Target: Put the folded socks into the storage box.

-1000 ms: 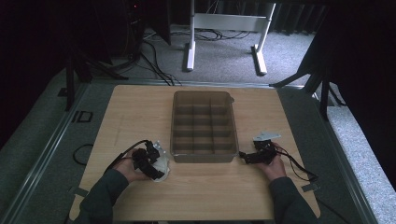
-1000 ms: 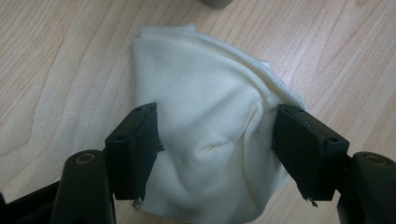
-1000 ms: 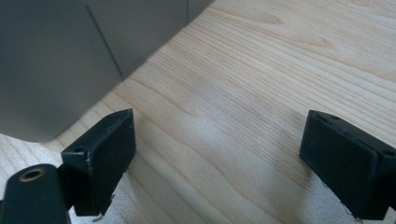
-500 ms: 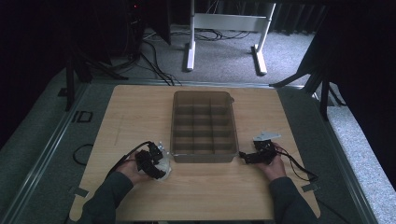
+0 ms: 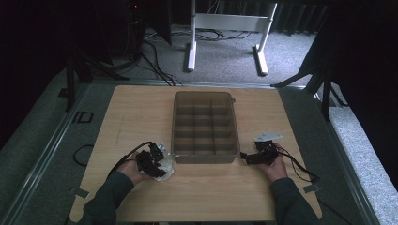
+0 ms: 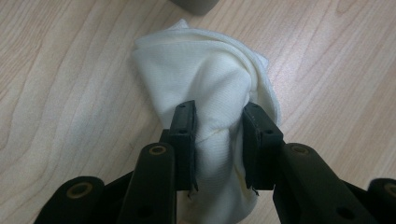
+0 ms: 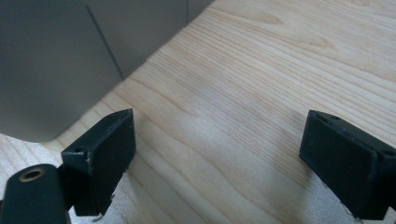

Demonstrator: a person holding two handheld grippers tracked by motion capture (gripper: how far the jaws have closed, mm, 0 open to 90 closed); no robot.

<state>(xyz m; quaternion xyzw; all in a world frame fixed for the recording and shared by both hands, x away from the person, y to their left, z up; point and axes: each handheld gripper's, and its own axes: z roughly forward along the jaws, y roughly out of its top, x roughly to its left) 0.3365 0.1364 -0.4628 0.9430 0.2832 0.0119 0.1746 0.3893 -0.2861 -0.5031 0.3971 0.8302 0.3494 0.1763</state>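
Where the wooden table (image 5: pixel 141 117) carries a grey compartment tray (image 5: pixel 204 126), a bunched white cloth (image 6: pixel 210 93) lies beside its near-left corner, pinched by the left gripper (image 6: pixel 218 140); right gripper (image 7: pixel 219 158) gapes wide, empty, beside the tray's near-right corner.

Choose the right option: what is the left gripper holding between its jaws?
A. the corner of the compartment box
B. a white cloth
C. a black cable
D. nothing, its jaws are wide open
B. In the left gripper view, the left gripper has both jaws pressed into a bunched white cloth that lies on the wooden table.
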